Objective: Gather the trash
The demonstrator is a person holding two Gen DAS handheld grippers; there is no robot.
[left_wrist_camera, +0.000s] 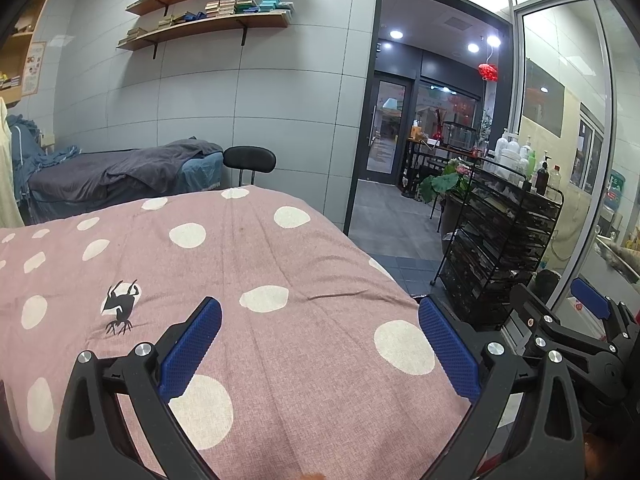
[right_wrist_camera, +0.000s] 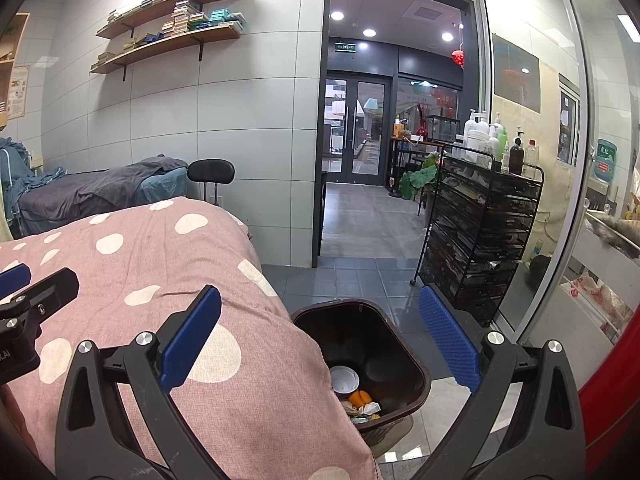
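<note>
A dark brown trash bin (right_wrist_camera: 416, 364) stands on the floor beside the bed. Inside it lie a white cup (right_wrist_camera: 344, 380), orange scraps (right_wrist_camera: 359, 398) and wrappers. My right gripper (right_wrist_camera: 320, 304) is open and empty, above the bed's edge and the bin. My left gripper (left_wrist_camera: 320, 312) is open and empty over the pink bedspread with white dots (left_wrist_camera: 256, 272). The right gripper also shows at the right edge of the left wrist view (left_wrist_camera: 580, 320). No loose trash shows on the bedspread.
A black wire cart (right_wrist_camera: 480, 224) with bottles on top stands right of the bin. A glass partition (right_wrist_camera: 532, 152) runs along the right. An open doorway (right_wrist_camera: 360, 160) lies ahead. A second bed with a grey blanket (right_wrist_camera: 100, 188) and a black chair (right_wrist_camera: 211, 172) stand by the wall.
</note>
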